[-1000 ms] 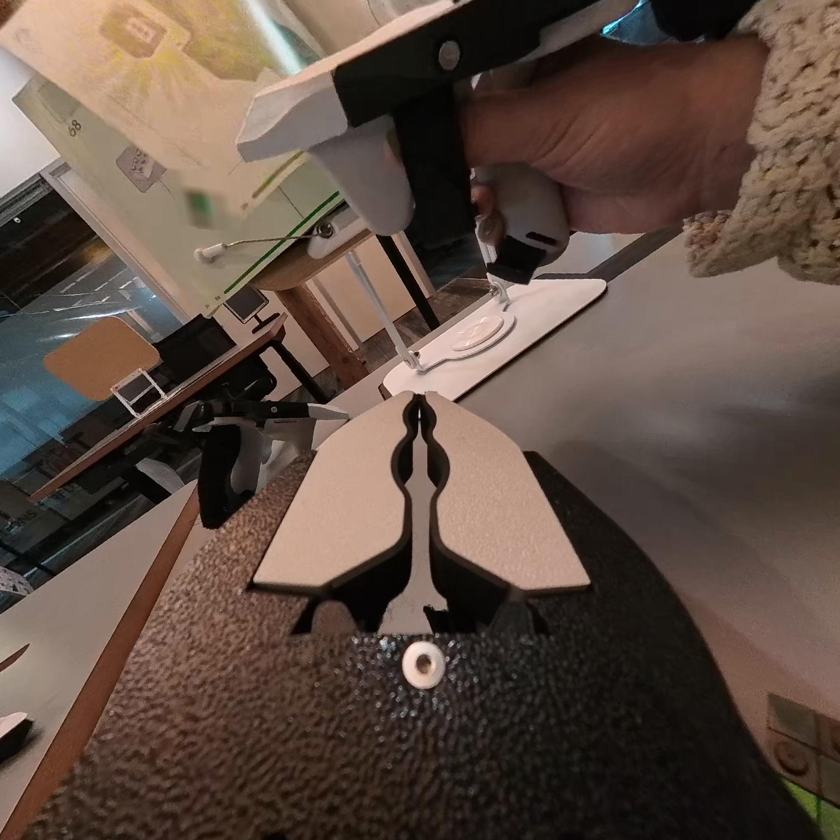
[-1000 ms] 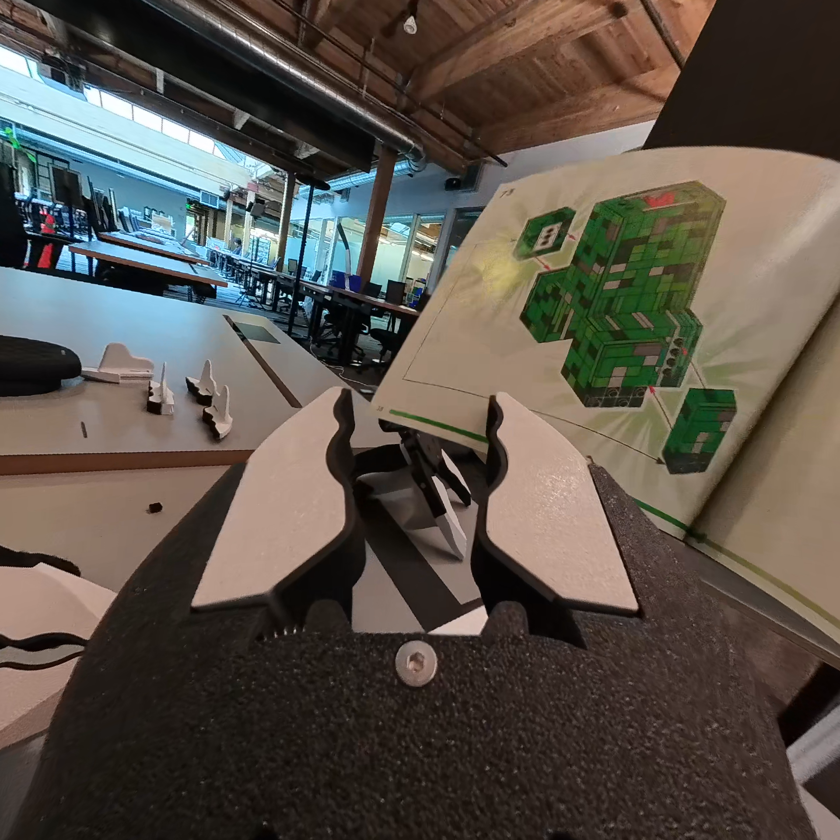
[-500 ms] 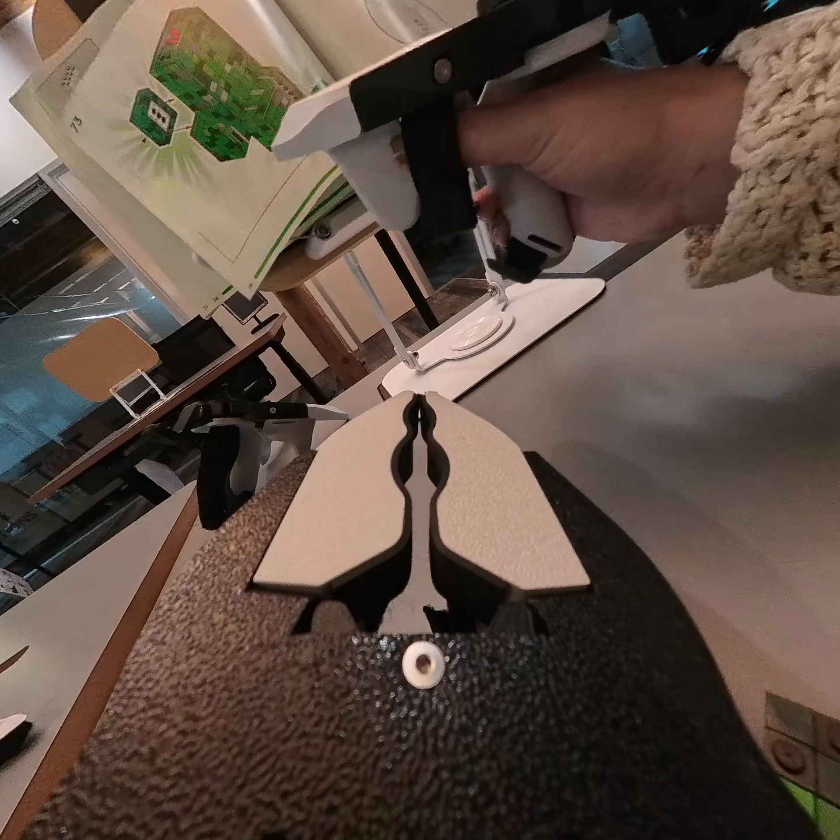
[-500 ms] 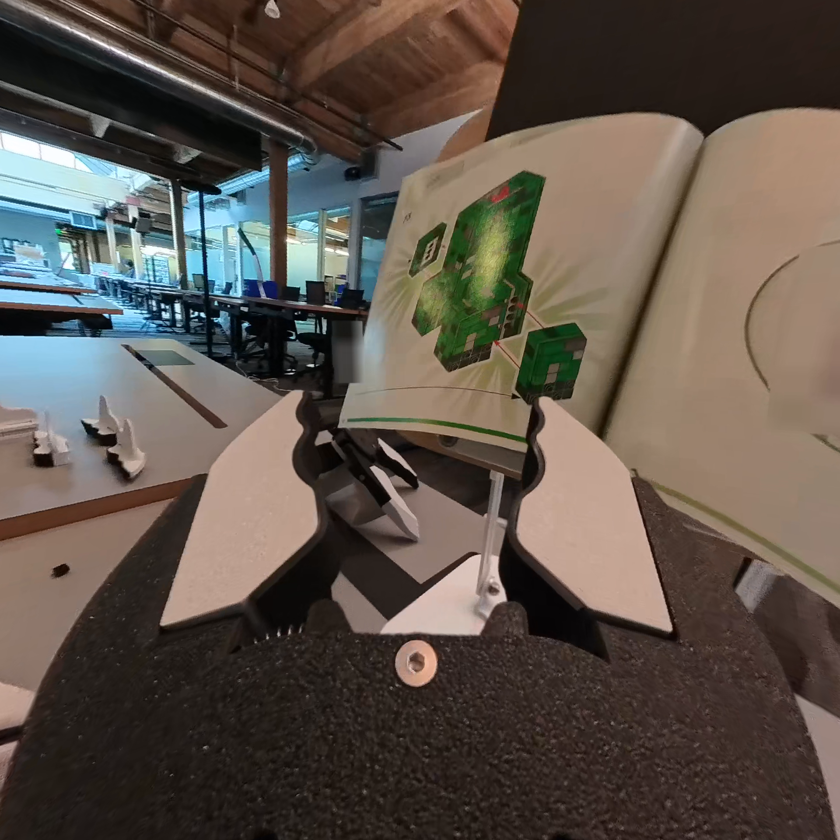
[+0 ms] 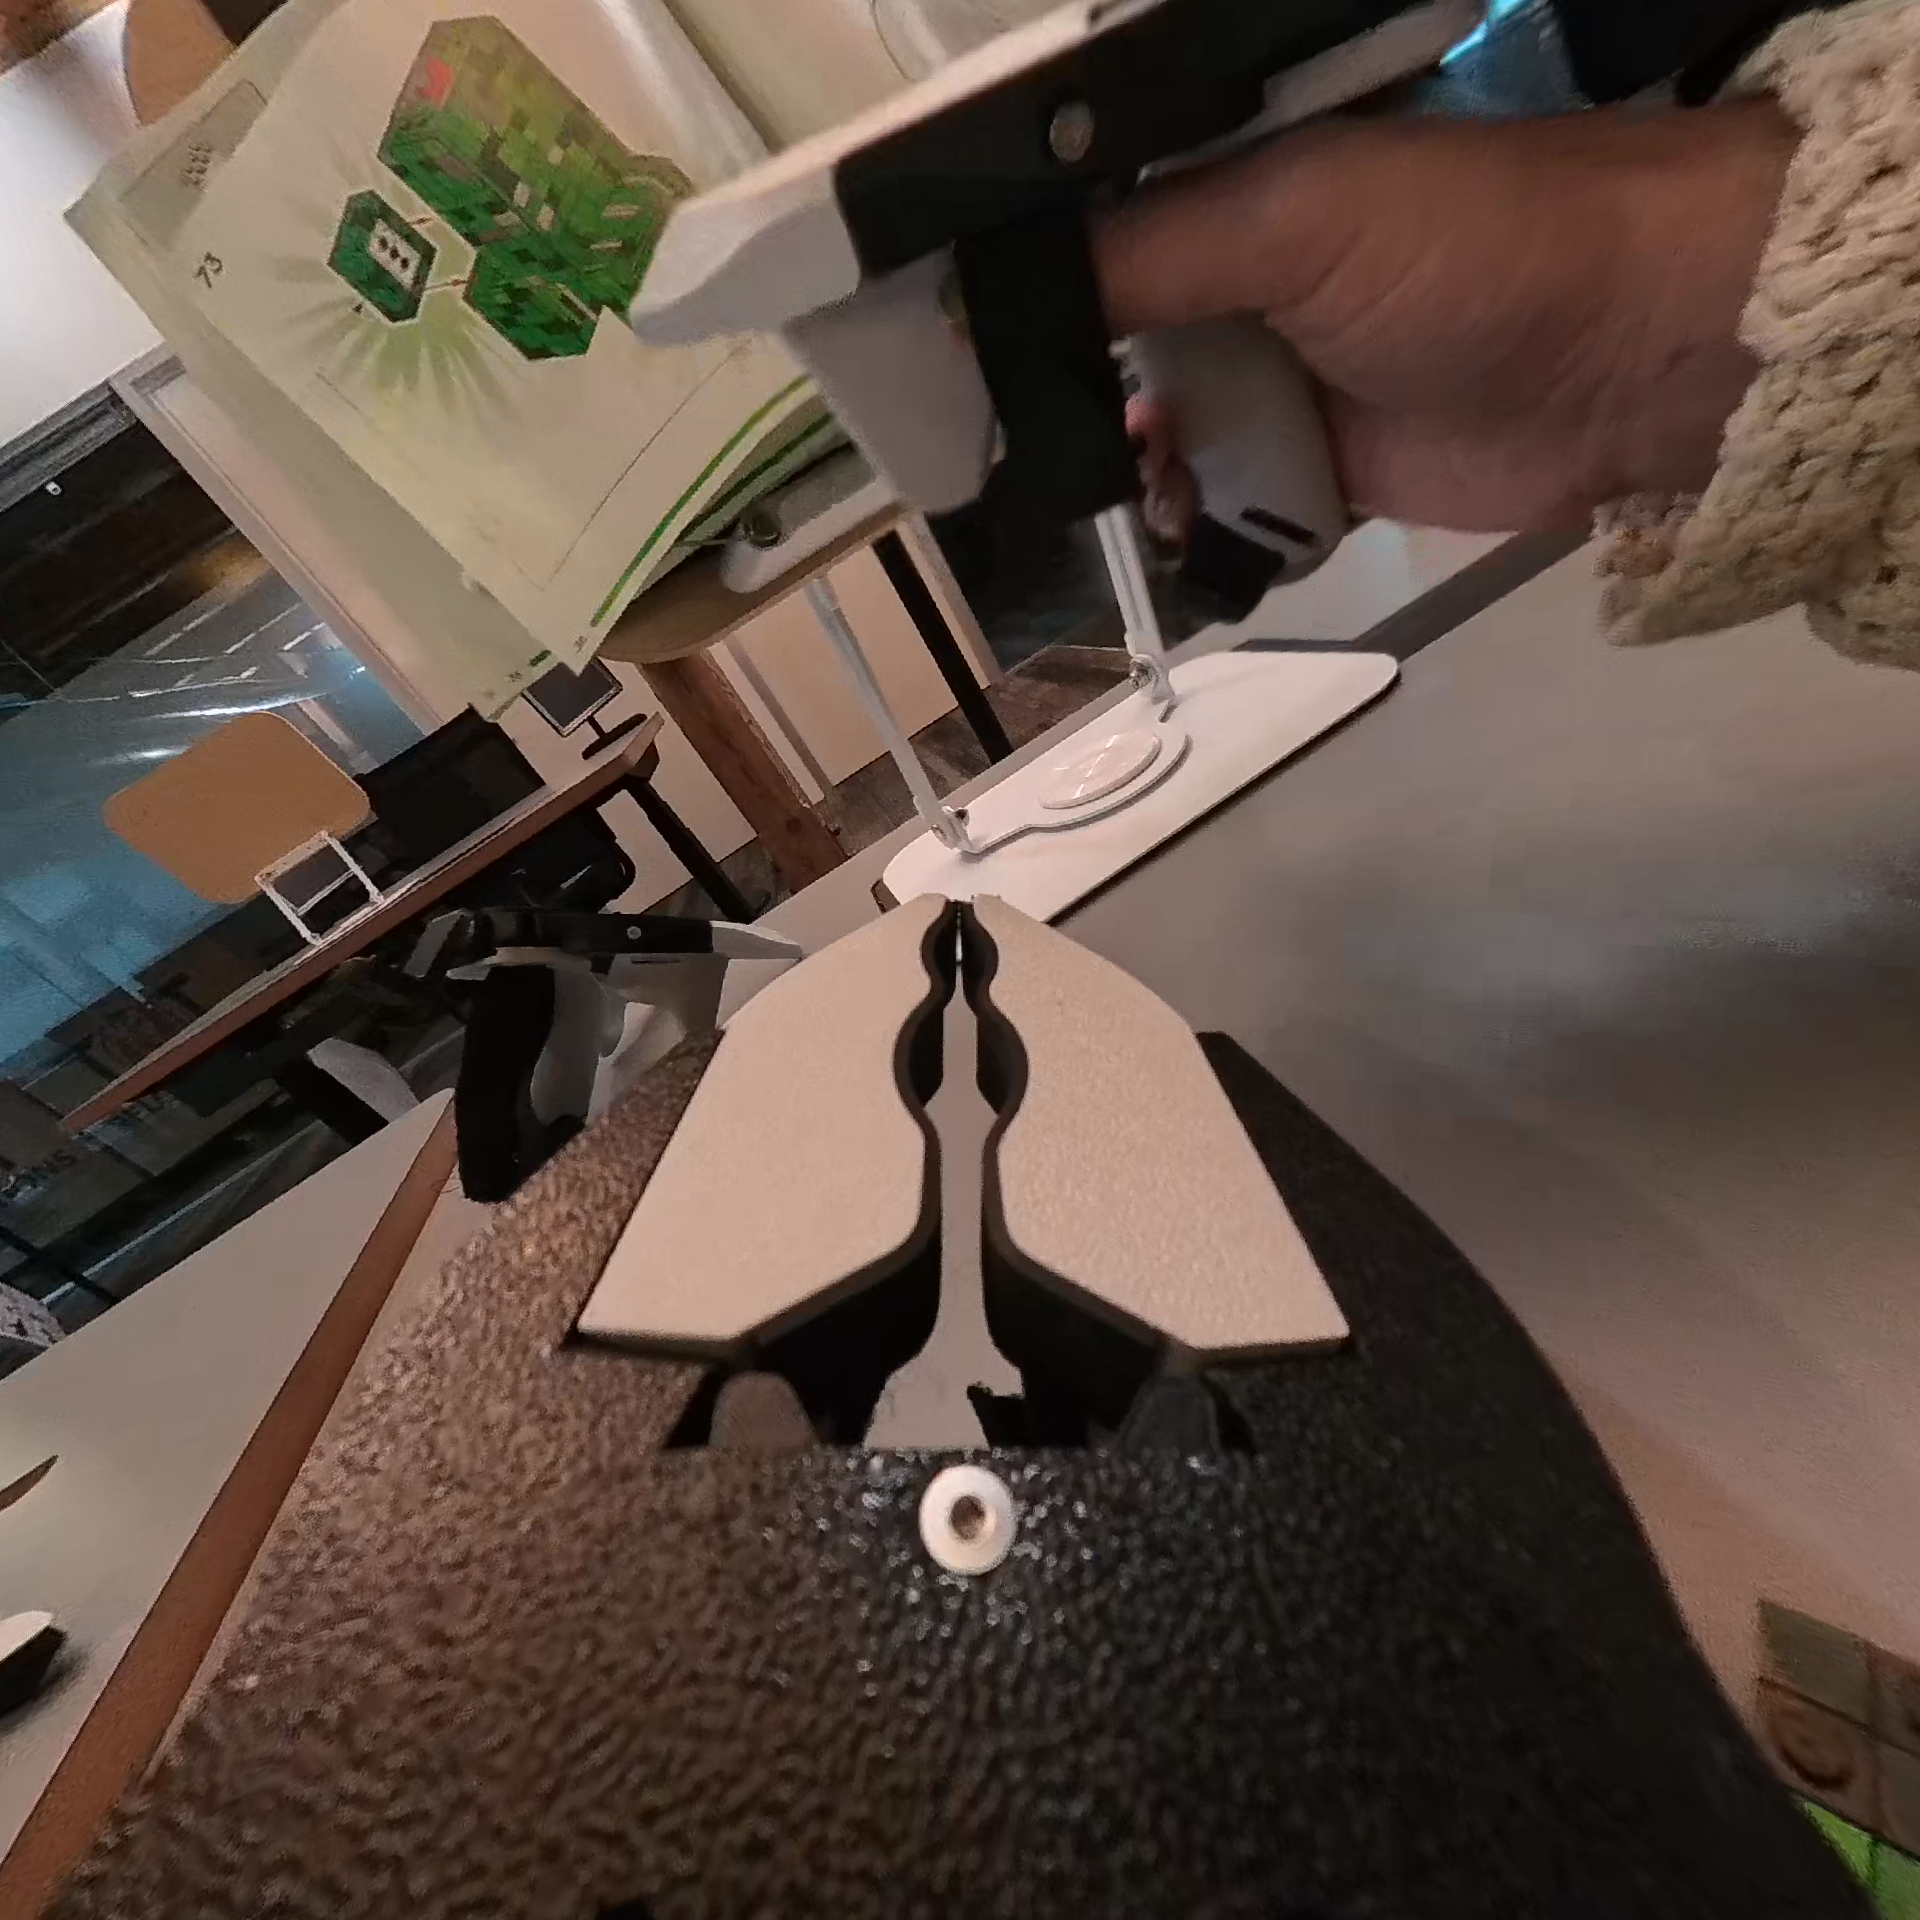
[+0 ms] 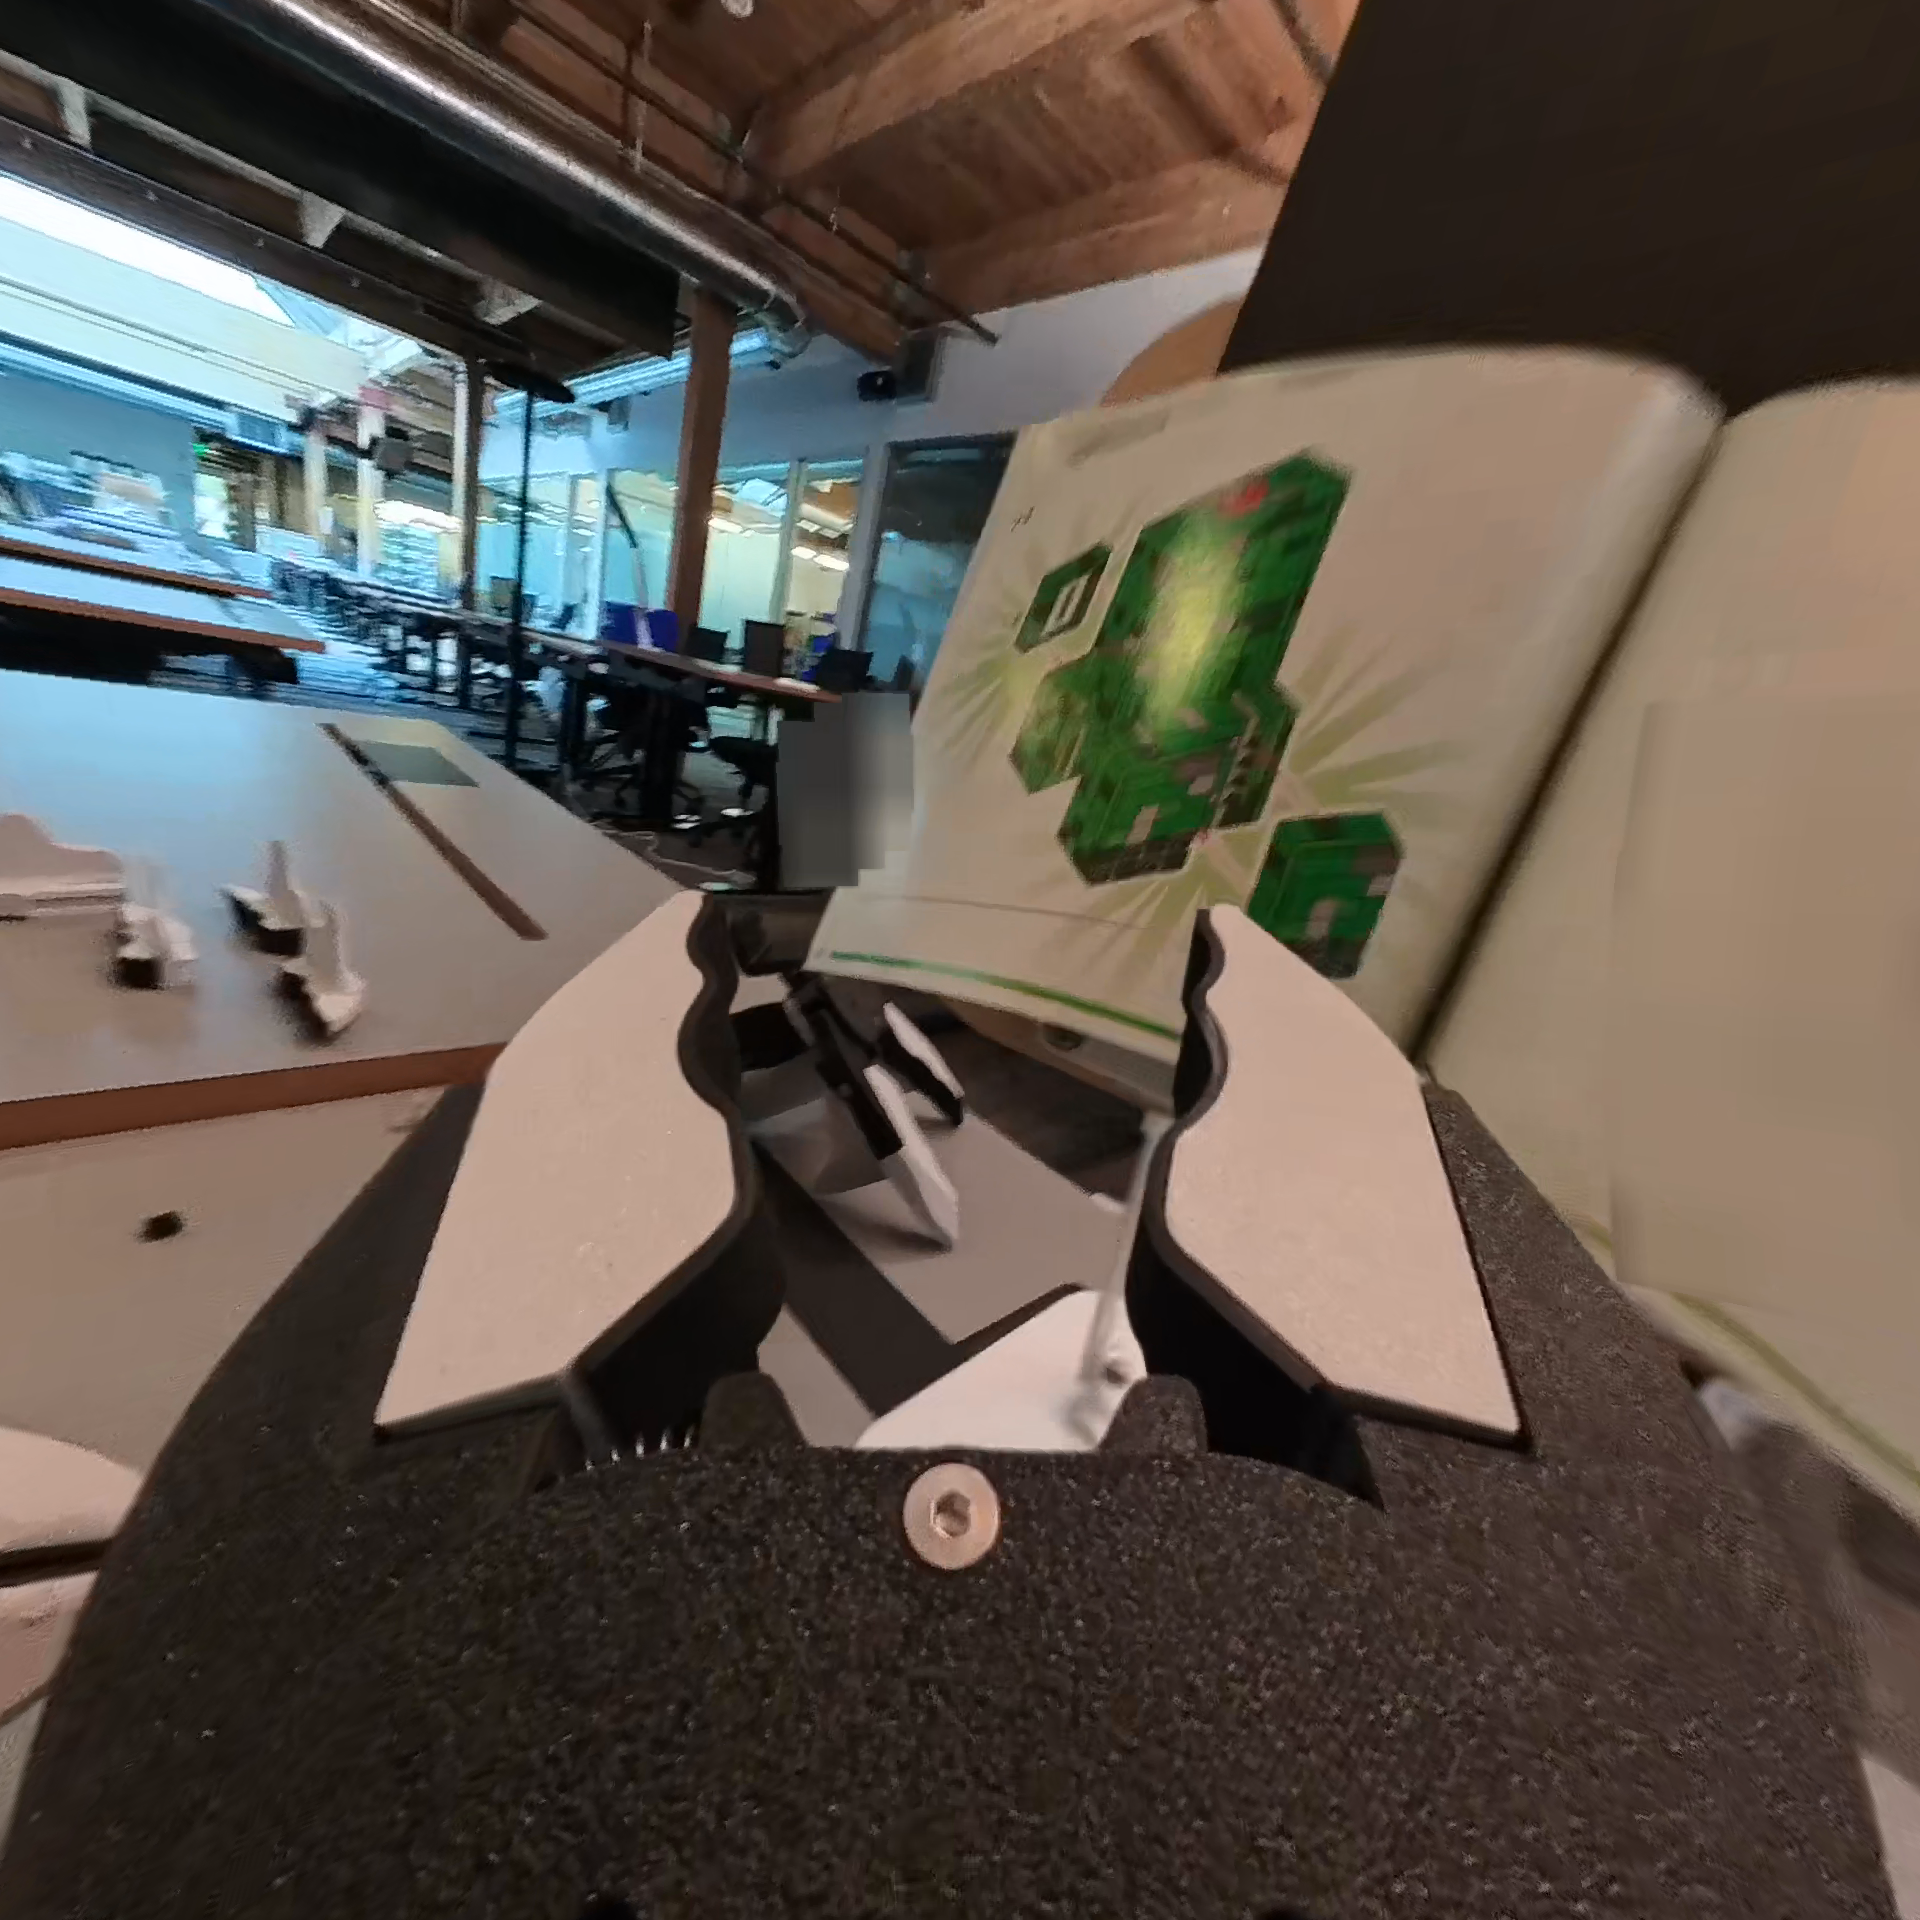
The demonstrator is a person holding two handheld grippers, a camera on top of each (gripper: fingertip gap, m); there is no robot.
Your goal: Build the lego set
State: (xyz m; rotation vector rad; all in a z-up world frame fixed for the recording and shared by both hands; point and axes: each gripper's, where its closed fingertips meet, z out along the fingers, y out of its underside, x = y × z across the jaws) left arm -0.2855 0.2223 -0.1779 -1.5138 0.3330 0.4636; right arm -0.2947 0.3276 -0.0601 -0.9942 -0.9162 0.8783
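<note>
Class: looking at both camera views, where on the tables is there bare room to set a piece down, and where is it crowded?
Free: the grey table right of the shut left tongs, below the white stand base. Also the far table between the small white parts and its dark strip.

Crowded: around the open booklet, where the open right tongs reach.

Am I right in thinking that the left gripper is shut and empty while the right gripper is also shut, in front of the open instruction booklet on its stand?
Not quite: the right gripper is open, its fingers spread wide apart in the right wrist view. The rest holds: the left gripper is shut and empty, and the instruction booklet lies open on its stand.
</note>
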